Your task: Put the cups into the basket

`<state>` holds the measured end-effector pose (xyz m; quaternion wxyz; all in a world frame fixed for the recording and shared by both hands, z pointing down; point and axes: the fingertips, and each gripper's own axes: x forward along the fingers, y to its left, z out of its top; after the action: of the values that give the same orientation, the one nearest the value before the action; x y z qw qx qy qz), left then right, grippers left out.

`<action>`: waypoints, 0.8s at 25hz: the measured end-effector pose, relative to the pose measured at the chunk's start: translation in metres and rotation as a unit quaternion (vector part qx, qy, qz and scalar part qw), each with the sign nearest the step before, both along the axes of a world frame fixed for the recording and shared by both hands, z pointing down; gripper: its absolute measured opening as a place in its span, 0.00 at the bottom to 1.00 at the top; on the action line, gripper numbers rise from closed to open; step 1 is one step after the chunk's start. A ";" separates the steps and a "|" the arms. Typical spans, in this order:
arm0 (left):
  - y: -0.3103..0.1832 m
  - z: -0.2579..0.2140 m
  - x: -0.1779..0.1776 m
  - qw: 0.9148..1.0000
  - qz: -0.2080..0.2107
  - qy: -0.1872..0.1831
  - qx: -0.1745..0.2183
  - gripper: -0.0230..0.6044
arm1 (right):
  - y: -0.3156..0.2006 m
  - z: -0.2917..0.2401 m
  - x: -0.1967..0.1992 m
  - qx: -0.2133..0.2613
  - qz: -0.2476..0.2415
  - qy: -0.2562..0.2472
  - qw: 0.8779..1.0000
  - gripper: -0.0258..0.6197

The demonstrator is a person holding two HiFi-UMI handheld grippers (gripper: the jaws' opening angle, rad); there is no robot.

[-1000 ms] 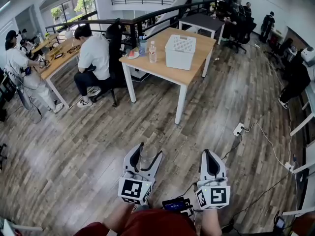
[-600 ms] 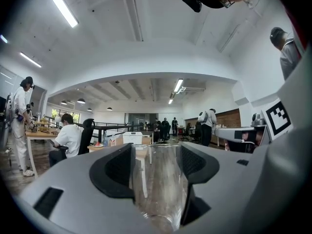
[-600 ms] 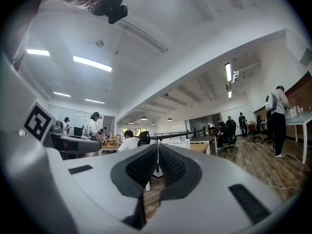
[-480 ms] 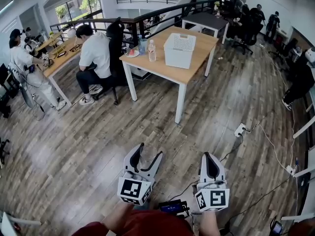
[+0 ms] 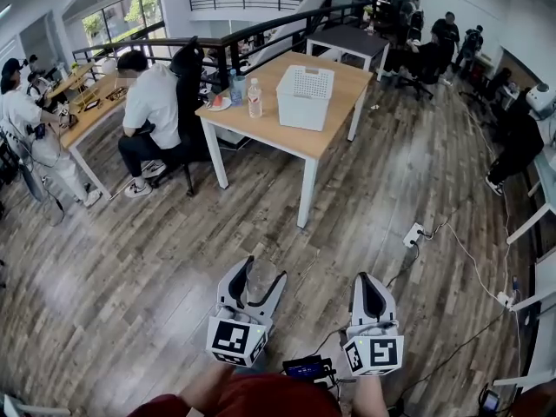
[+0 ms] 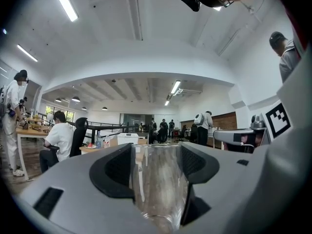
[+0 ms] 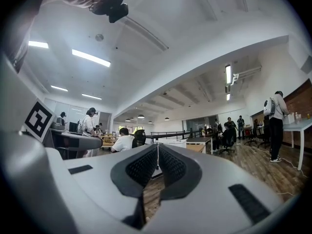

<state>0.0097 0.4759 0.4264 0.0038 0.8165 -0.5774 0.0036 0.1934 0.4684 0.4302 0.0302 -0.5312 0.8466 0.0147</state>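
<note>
Left gripper (image 5: 262, 270) clamped on clear cup (image 5: 259, 279) (both held low), right gripper (image 5: 366, 281) closed, empty

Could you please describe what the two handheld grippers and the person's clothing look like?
Both the left gripper and right gripper have light grey moulded shells with two tapering fingers lined with black textured pads. Each carries a white cube printed with black square markers at its rear. The person wears a dark red top.
</note>
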 end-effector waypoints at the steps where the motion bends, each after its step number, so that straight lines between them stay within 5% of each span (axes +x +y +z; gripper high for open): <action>1: -0.005 -0.002 -0.003 1.000 0.003 0.000 0.001 0.49 | -0.006 -0.003 -0.003 0.001 0.002 0.002 1.000 0.06; 20: -0.093 -0.015 -0.096 0.999 0.030 0.008 0.011 0.49 | -0.085 -0.026 -0.102 0.011 0.029 0.030 0.999 0.06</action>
<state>-0.0862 0.3834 0.4117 -0.0011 0.8336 -0.5523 -0.0092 0.0910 0.3830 0.4042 0.0102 -0.5545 0.8311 0.0405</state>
